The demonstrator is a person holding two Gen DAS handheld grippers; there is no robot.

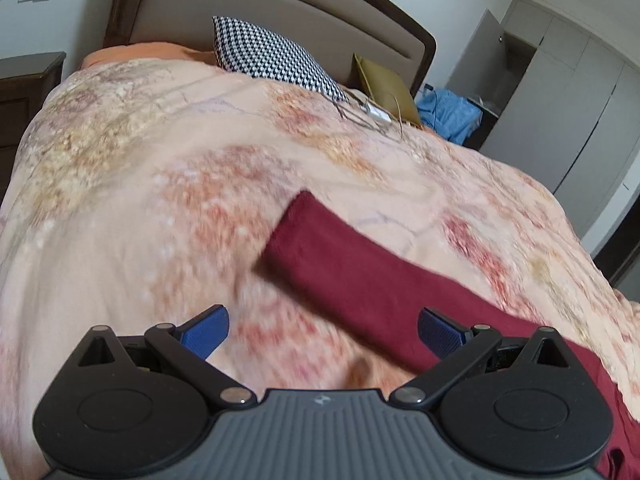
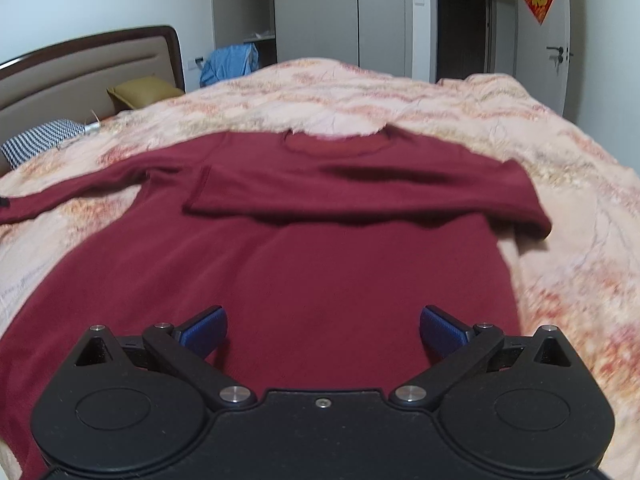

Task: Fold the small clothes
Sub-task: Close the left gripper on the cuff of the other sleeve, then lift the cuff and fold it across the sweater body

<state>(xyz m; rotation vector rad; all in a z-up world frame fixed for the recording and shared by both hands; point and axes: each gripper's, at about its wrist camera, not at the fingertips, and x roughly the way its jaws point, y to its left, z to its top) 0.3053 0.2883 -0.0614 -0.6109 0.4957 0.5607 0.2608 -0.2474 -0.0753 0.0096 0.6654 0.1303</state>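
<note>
One maroon long-sleeve shirt (image 2: 304,264) flat on the bed quilt (image 2: 540,184), right sleeve (image 2: 360,196) folded across chest, left sleeve (image 1: 344,264) stretched out. Two pillows at headboard: checkered (image 1: 272,56), olive (image 1: 386,84). Left tongs (image 1: 323,332) and right tongs (image 2: 323,330) both released, nothing gripped.

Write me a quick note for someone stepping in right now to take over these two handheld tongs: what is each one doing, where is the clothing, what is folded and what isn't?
Left tongs: open, empty, over the quilt, next to the outstretched sleeve.
Right tongs: open, empty, above the lower part of the dark red sweater.
The sweater lies flat on the bed, neckline away from you.
Done: one sleeve is folded across the chest.
Left: the other sleeve is unfolded, stretched out sideways; after it probably the body fold.
</note>
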